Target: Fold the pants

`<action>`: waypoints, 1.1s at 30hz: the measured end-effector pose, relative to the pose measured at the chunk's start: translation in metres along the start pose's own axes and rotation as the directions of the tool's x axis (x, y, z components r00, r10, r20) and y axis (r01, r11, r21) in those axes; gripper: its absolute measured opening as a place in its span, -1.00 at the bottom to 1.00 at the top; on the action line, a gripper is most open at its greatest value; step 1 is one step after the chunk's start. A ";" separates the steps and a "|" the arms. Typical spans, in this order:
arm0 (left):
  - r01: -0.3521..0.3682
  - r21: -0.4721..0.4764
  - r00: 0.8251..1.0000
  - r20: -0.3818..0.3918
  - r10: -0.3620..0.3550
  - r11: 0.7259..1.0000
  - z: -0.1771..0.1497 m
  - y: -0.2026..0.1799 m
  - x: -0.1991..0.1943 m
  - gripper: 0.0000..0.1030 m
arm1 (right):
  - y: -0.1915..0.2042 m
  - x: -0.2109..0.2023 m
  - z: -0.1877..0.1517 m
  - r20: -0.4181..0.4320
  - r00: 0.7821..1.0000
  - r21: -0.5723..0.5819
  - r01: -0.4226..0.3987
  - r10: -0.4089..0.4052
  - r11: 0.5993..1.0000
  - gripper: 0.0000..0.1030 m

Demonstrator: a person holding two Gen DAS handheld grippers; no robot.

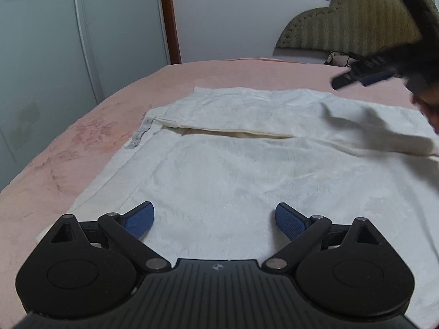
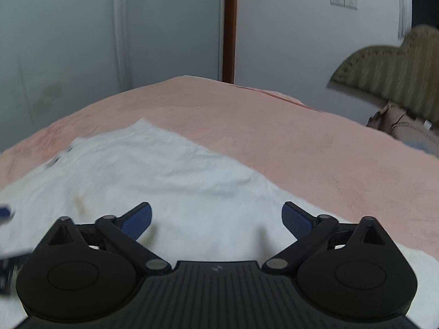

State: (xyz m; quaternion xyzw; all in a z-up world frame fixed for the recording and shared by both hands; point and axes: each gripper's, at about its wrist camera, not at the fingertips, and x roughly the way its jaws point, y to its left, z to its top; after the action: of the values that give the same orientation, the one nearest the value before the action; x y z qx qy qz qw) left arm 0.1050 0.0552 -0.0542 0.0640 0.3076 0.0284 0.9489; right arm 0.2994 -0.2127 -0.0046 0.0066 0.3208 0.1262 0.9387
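Observation:
White pants point(image 1: 233, 170) lie spread flat on a pink bed point(image 1: 82, 137), waistband with grey snaps at the left, one leg folded over with a seam running across the middle. My left gripper point(image 1: 214, 220) is open and empty, low over the near edge of the pants. My right gripper point(image 2: 216, 219) is open and empty above the pants point(image 2: 164, 181); it also shows blurred at the upper right of the left wrist view point(image 1: 356, 78), above the far leg. A rumpled fold of cloth point(image 1: 384, 134) lies under it.
A padded headboard point(image 1: 343, 27) and a heap of clothes point(image 2: 406, 128) stand at the back right. Pale wardrobe doors point(image 1: 68, 41) run along the left, a wooden door frame point(image 1: 170, 19) beside them. Bare pink bedding surrounds the pants.

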 end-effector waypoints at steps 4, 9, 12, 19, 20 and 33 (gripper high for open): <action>0.007 -0.017 1.000 0.000 -0.007 1.000 -0.002 0.003 0.003 1.00 | -0.026 0.057 0.020 -0.051 0.997 0.072 -0.047 0.050 0.996 0.63; 0.037 -0.056 0.999 -0.017 -0.038 0.998 -0.003 0.009 0.005 1.00 | -0.032 0.113 0.038 -0.106 0.989 0.054 -0.094 0.099 0.994 0.62; 0.038 -0.056 0.999 -0.019 -0.039 0.998 -0.003 0.008 0.006 1.00 | -0.023 0.135 0.043 -0.148 0.982 -0.011 -0.119 0.116 0.993 0.51; 0.045 -0.066 0.999 -0.017 -0.046 0.997 -0.002 0.009 0.005 1.00 | -0.001 0.114 0.037 -0.074 0.990 -0.134 -0.130 0.121 0.982 -0.82; 0.051 -0.075 0.999 -0.013 -0.052 0.996 -0.002 0.011 0.005 1.00 | 0.002 0.108 0.036 -0.053 0.993 -0.150 -0.116 0.109 0.982 -0.83; 0.130 -0.513 0.982 0.182 -0.041 0.849 0.010 0.101 -0.037 0.94 | 0.125 -0.078 -0.054 0.163 0.982 -0.626 0.030 0.094 0.779 -0.87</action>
State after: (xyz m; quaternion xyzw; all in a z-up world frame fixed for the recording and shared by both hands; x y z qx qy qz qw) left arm 0.0794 0.1509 -0.0112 -0.2077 0.2118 0.0631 0.9529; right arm 0.1785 -0.1138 0.0111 -0.2881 0.1716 0.2404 0.9109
